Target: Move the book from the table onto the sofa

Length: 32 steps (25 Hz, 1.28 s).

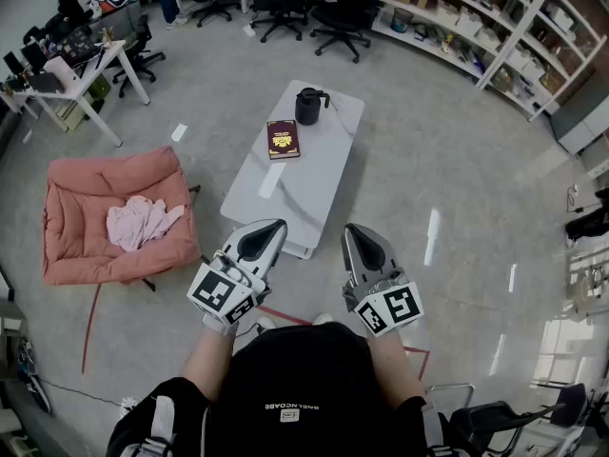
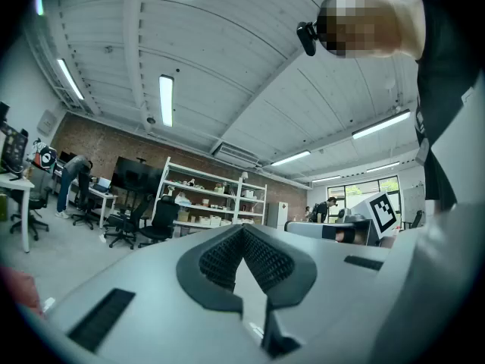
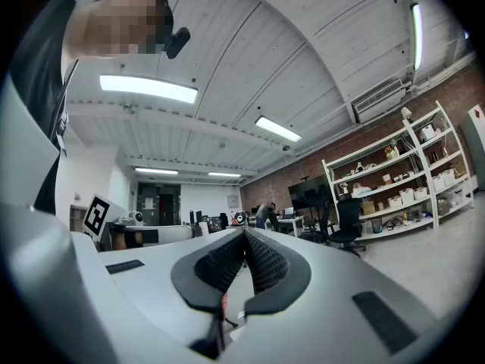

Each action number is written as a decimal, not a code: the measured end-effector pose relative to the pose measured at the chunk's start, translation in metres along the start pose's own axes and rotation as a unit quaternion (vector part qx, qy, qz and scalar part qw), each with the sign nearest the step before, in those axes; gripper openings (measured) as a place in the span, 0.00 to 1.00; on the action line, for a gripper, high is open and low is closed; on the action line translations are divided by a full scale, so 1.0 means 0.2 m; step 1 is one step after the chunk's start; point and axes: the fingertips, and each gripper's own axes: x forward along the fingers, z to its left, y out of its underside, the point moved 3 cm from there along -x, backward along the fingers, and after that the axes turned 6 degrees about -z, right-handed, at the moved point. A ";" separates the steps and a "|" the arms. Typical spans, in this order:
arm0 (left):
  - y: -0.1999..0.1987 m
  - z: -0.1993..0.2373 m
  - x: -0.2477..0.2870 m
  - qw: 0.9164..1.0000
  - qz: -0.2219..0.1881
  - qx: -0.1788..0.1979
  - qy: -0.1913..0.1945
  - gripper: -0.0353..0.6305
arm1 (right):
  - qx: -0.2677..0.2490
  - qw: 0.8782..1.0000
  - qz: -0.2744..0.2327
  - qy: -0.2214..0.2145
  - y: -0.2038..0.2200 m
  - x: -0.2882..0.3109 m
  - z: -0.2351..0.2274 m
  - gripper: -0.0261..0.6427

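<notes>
**Head view.** Your left gripper (image 1: 274, 227) and right gripper (image 1: 354, 230) hang before the worktop's (image 1: 304, 193) near edge. The book (image 1: 283, 139) lies well ahead of their fingers (image 1: 266, 239), just beside a mug (image 1: 308, 106). Spread the fingers first, then take the book's free near edge. The sofa (image 1: 71, 255) sits left of the fingers, with bare floor between.

**Left gripper view.** The fingers are clenched and empty.

**Right gripper view.** These too are clenched on nothing.

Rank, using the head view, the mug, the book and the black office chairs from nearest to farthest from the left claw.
1. book, on the table, ahead of the left claw.
2. mug, at the table's far end, behind the book.
3. black office chairs, far beyond the table.
</notes>
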 end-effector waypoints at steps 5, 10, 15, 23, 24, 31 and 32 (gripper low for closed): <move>0.07 -0.07 0.14 1.000 0.001 -0.010 -0.004 0.07 | -0.005 1.000 -0.002 -0.001 -0.01 -0.07 -0.14 0.08; 0.11 -0.18 0.29 1.000 0.005 -0.007 -0.004 0.07 | 0.014 1.000 -0.012 0.000 -0.05 -0.16 -0.29 0.08; 0.17 -0.31 0.45 1.000 0.017 -0.006 -0.004 0.07 | 0.041 0.999 -0.015 0.007 -0.08 -0.28 -0.48 0.08; 0.31 -0.49 0.63 0.999 0.042 0.003 -0.003 0.07 | 0.055 0.998 -0.008 0.014 -0.04 -0.43 -0.69 0.08; 0.33 -0.49 0.65 0.999 0.043 0.002 -0.004 0.07 | 0.056 0.998 -0.006 0.014 -0.03 -0.43 -0.71 0.08; 0.35 -0.42 0.73 0.999 0.045 -0.003 -0.016 0.07 | 0.067 0.998 -0.003 0.019 -0.01 -0.39 -0.83 0.08; 0.35 -0.40 0.74 0.999 0.045 -0.003 -0.016 0.07 | 0.068 0.998 -0.003 0.019 0.00 -0.36 -0.84 0.08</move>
